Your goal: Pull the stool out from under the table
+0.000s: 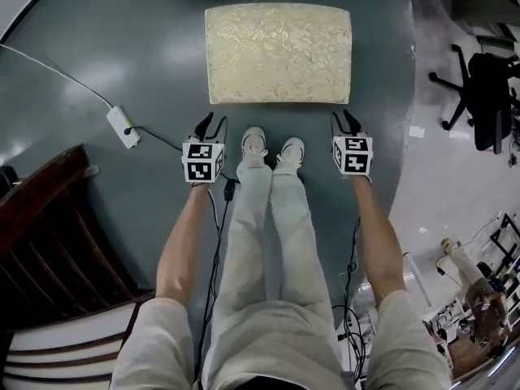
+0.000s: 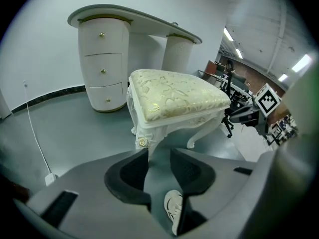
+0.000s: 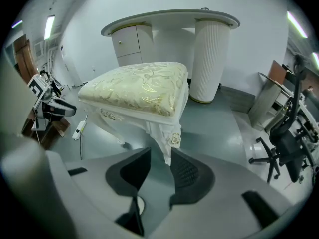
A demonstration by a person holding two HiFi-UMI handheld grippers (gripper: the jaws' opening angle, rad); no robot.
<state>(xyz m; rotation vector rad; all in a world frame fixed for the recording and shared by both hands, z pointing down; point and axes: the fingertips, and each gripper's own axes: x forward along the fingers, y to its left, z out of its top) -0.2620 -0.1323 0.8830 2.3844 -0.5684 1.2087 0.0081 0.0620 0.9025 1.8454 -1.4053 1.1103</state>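
Presently listed, with the stool as reference:

1. Stool (image 1: 278,53): cream brocade seat, white carved legs. It stands on the grey floor (image 1: 97,55), wholly in front of the counter (image 2: 134,19), with no part under its top. Judged already drawn out.
2. Left gripper (image 1: 213,122): just short of the stool's near left corner, not touching. Its fingers (image 2: 127,176) are part-spread and hold nothing. The near leg shows beyond the gap.
3. Right gripper (image 1: 344,122): just short of the near right corner, apart from the stool. Its fingers (image 3: 192,176) are likewise part-spread and empty, aimed at the rosette leg.
4. Shoes (image 1: 254,145): between the grippers, at the stool's near edge.
5. Power strip (image 1: 123,127): left of the stool, clear of it.

Remark: one gripper per corner suits an even, straight two-handed pull. With the fingers off the stool, the job is probably done.
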